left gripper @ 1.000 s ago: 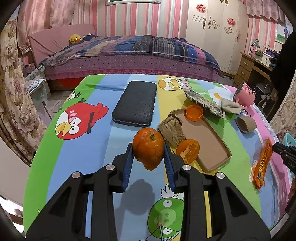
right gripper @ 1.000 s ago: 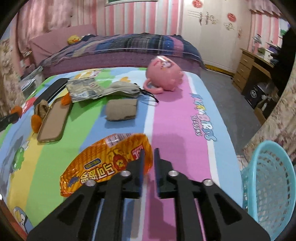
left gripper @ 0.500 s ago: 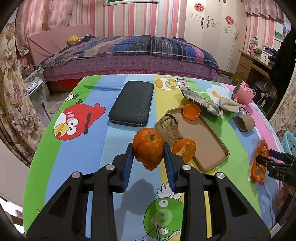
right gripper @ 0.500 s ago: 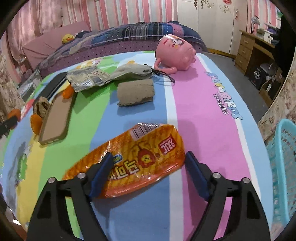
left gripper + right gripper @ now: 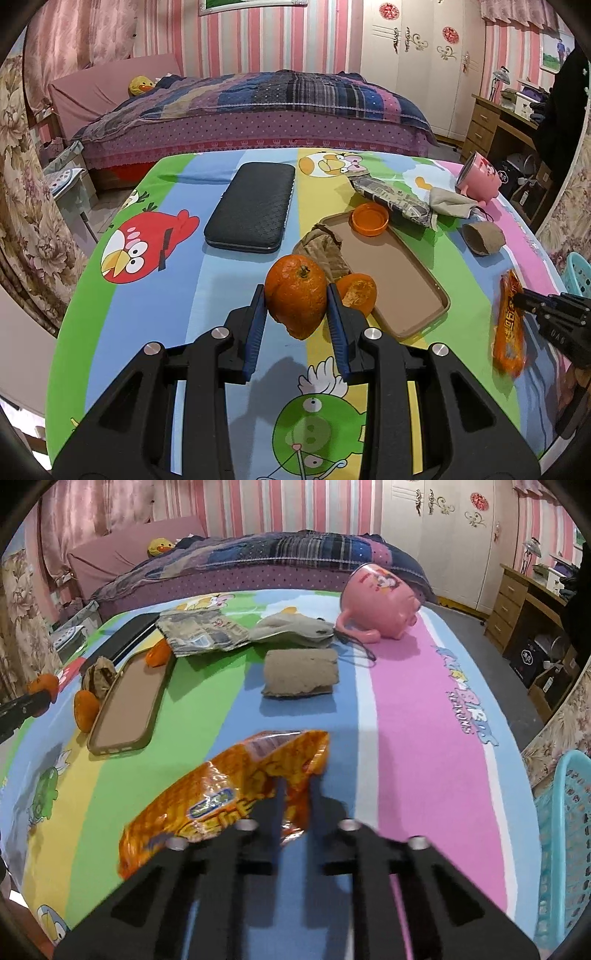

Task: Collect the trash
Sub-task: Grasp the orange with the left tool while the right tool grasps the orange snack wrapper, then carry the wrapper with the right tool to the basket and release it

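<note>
My left gripper [image 5: 296,295] is shut on an orange peel [image 5: 296,293] and holds it above the cartoon tablecloth. Another peel piece [image 5: 357,292] lies by the brown tray [image 5: 391,280]. My right gripper [image 5: 295,790] is shut on the crinkled orange snack wrapper [image 5: 221,805] near the table's right edge; it also shows in the left wrist view [image 5: 511,325]. A teal mesh basket [image 5: 565,849] stands beside the table at the right.
A crumpled brown paper [image 5: 325,251] and an orange cap [image 5: 370,220] sit at the tray. A black case [image 5: 251,206], a newspaper bundle [image 5: 201,633], a grey cloth [image 5: 291,629], a cardboard tube [image 5: 301,672] and a tipped pink mug [image 5: 380,598] lie further back.
My right gripper was open around the wrapper half a second ago and has now closed on it, crumpling and lifting its edge. The left gripper holds the peel almost still.
</note>
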`<state>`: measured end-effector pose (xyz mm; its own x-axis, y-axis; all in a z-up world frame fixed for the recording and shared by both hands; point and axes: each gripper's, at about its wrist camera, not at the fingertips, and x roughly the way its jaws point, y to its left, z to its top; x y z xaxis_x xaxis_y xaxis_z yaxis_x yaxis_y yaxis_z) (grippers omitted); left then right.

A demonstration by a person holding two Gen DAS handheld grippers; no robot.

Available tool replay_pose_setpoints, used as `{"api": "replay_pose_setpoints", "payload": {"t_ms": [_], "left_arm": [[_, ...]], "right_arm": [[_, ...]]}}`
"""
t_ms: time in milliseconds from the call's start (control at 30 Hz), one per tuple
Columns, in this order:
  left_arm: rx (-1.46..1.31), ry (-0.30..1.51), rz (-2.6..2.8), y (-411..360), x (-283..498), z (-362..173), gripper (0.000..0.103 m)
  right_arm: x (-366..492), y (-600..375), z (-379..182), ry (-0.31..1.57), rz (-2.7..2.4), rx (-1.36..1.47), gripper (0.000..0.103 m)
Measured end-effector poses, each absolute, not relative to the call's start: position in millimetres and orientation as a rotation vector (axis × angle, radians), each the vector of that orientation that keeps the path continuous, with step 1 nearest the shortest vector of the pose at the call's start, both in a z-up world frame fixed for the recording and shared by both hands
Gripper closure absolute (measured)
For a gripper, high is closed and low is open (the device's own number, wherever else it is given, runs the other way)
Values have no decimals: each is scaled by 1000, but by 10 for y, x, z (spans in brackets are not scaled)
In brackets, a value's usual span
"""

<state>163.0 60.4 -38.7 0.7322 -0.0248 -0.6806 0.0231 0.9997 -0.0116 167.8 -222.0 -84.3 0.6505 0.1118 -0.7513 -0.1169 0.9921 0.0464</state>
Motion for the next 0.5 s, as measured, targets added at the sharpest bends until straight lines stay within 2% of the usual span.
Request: {"api": "replay_pose_setpoints", "payload": {"t_ms": [500], "left_arm": [[37, 728, -58, 325, 1595, -344, 72]], "right_arm": [[1277, -2908, -230, 660, 75, 61, 98]]}}
